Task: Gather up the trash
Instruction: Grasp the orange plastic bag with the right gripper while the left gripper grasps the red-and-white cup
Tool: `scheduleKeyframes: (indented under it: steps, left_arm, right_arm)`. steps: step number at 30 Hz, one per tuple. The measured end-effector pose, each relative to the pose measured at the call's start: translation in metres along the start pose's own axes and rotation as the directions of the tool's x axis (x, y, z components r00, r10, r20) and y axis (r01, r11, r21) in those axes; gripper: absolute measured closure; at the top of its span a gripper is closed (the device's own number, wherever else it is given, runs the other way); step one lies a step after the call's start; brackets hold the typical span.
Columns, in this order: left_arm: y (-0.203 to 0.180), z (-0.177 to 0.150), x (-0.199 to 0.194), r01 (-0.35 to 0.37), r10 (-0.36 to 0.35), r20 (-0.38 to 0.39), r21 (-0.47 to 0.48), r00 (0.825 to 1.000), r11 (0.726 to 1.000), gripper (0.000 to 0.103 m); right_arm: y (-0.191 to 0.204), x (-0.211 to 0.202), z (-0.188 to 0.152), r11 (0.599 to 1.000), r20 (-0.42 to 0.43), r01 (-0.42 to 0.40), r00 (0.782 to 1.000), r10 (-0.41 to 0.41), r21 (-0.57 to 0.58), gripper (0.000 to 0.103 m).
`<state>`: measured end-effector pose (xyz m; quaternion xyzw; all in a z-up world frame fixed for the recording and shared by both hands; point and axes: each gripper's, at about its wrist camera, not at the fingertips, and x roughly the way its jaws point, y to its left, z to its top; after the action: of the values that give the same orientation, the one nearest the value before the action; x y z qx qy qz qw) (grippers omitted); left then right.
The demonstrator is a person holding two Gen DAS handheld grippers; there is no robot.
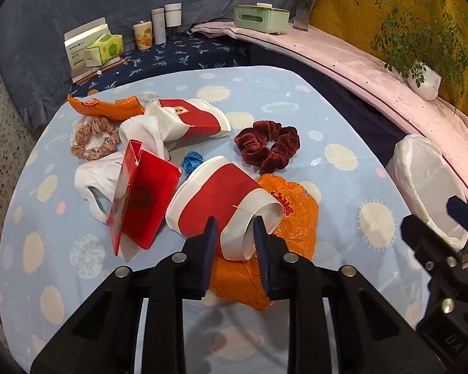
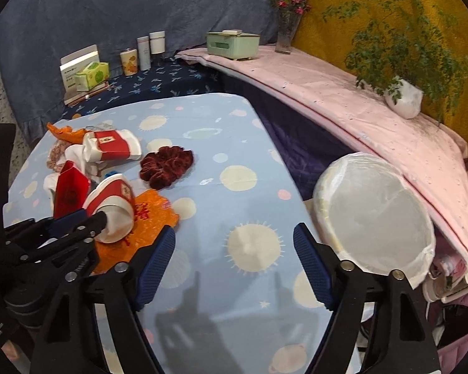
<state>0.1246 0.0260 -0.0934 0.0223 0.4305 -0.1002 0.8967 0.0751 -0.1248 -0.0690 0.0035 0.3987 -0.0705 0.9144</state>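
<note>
— What are your left jaws doing?
— Your left gripper (image 1: 234, 233) is pinching the white rim of the red paper cup (image 1: 221, 205), lying on the orange bag (image 1: 291, 218) on the worktop (image 1: 343, 118).
— And your right?
— Your right gripper (image 2: 234, 266) is hanging spread wide, gripping nothing, beside the lined bin (image 2: 374, 215).
</note>
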Motion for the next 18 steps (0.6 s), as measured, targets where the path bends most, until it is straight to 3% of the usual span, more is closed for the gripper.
scheduleKeyframes:
  steps: [5, 10, 18]
  left_arm:
    - [0.005, 0.0, -0.009, 0.012, -0.012, 0.022, -0.02, 1.0, 1.0, 0.094]
    - [0.022, -0.002, -0.022, 0.029, -0.027, 0.04, -0.066, 0.999, 0.997, 0.096]
    - [0.049, -0.005, -0.037, 0.064, -0.056, 0.062, -0.124, 0.996, 0.99, 0.098]
  right_arm:
    - [0.015, 0.01, 0.0, 0.998, -0.027, -0.053, 0.998, 0.052, -0.018, 0.049]
    - [0.029, 0.022, 0.0, 0.993, -0.061, -0.118, 0.991, 0.118, -0.011, 0.053]
    - [0.052, 0.053, -0.003, 0.971, -0.128, -0.236, 0.963, 0.238, 0.026, 0.053]
